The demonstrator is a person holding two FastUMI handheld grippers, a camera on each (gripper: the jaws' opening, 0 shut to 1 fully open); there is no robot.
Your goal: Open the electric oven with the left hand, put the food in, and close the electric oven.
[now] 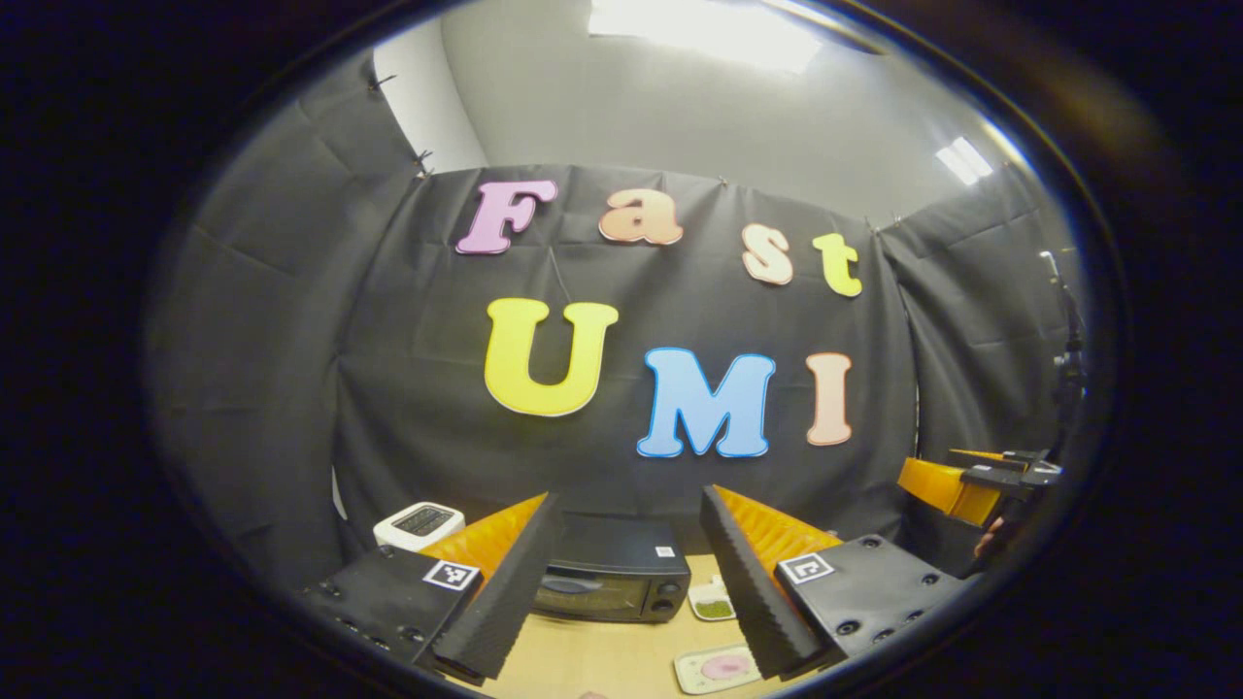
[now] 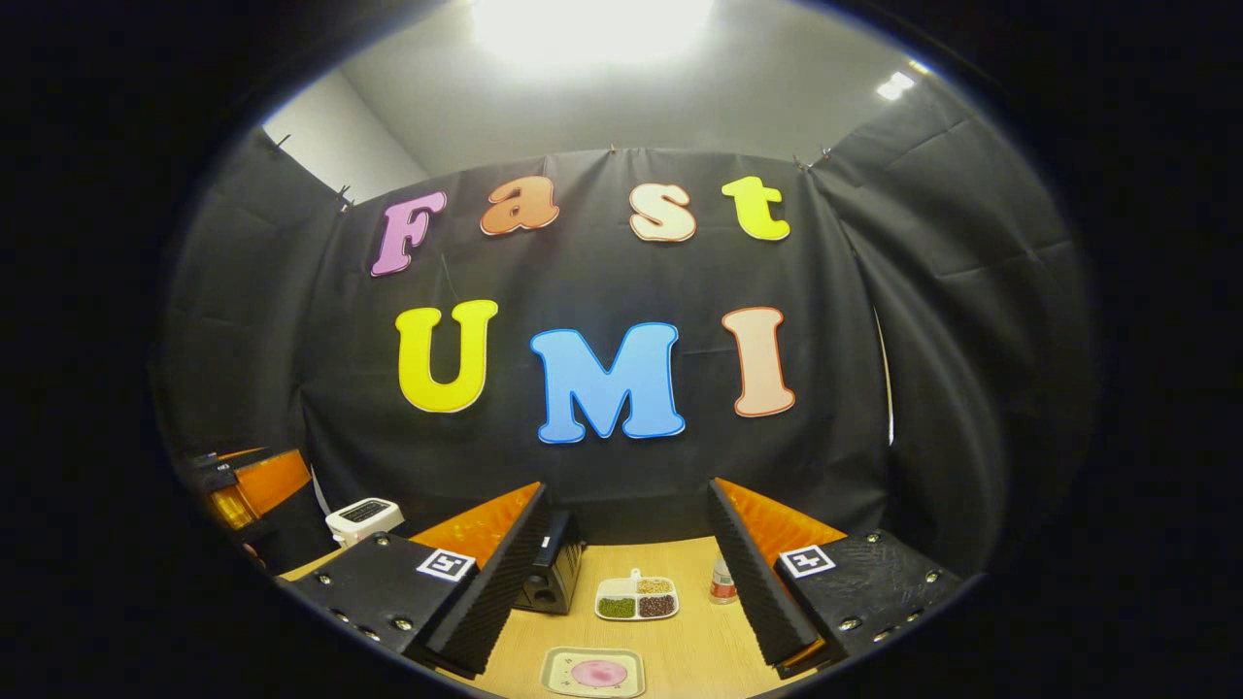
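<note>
Ahead on the pale wooden desk [image 2: 680,646] — black oven [image 1: 607,573], door shut, pink-food tray [image 2: 594,672] near its front; both grippers' jaws wide, empty.

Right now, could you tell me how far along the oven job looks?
Nothing looks done yet: the electric oven sits on the table with its door closed. Nothing is in hand; the left gripper and the right gripper are both open and empty, raised above the table. The food on the square plate lies untouched. Opening, loading and closing all remain.

black oven [image 1: 610,582], pink food [image 2: 598,672]
</note>
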